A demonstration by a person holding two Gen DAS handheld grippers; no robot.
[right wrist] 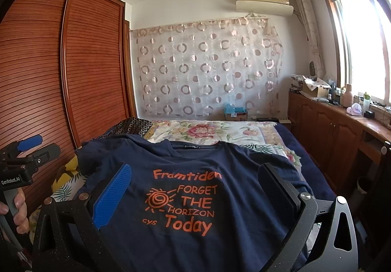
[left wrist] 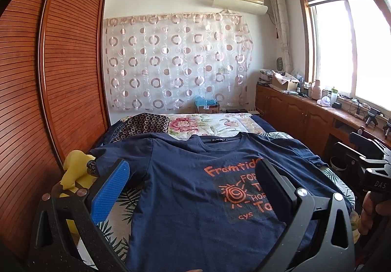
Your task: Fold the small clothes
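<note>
Both grippers, left [left wrist: 193, 189] and right [right wrist: 195, 189], spread empty over flat shirt [right wrist: 190, 201]; pinch sleeves at nine and three, fold inward evenly.

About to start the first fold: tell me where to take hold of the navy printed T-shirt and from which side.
Grip the navy cotton T-shirt with orange lettering at its shoulder seams beside the collar, one gripper each. It lies flat, print up, collar far, so reach over from the hem side. Both the left gripper and right gripper hover open.
</note>
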